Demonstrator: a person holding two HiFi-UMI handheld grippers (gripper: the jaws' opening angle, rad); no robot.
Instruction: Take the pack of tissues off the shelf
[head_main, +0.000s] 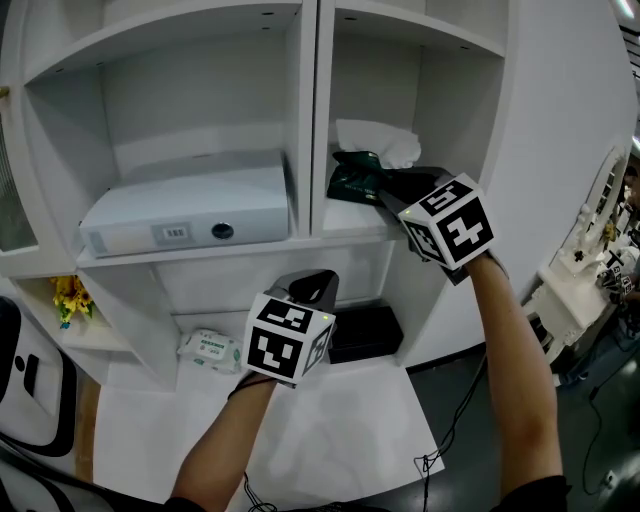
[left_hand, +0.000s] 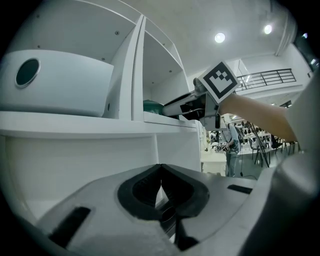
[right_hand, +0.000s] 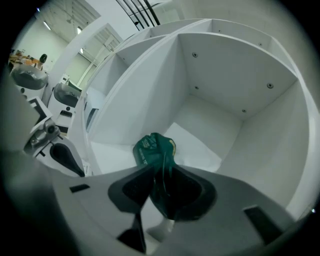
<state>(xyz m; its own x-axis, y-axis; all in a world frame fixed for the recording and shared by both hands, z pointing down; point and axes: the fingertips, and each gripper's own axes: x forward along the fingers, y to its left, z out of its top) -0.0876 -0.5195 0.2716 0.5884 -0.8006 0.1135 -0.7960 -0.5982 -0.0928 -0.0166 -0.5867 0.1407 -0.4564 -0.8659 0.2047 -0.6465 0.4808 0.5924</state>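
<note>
The pack of tissues (head_main: 355, 180) is dark green with a white tissue (head_main: 380, 140) sticking out of its top. It lies at the front of the upper right shelf compartment (head_main: 345, 220). My right gripper (head_main: 385, 190) reaches into that compartment and is shut on the near end of the pack. In the right gripper view the green pack (right_hand: 152, 147) is creased between the pads of the right gripper (right_hand: 162, 172). My left gripper (head_main: 315, 285) hangs lower, in front of the bottom shelf, shut on nothing. In the left gripper view, the left gripper (left_hand: 160, 167) has its jaw tips touching.
A white projector (head_main: 190, 215) fills the upper left compartment. Below it lie a white wipes pack (head_main: 212, 350) and a black box (head_main: 365, 330). Yellow flowers (head_main: 70, 295) sit on a side shelf at the left. A person (left_hand: 231, 150) stands far off in the room.
</note>
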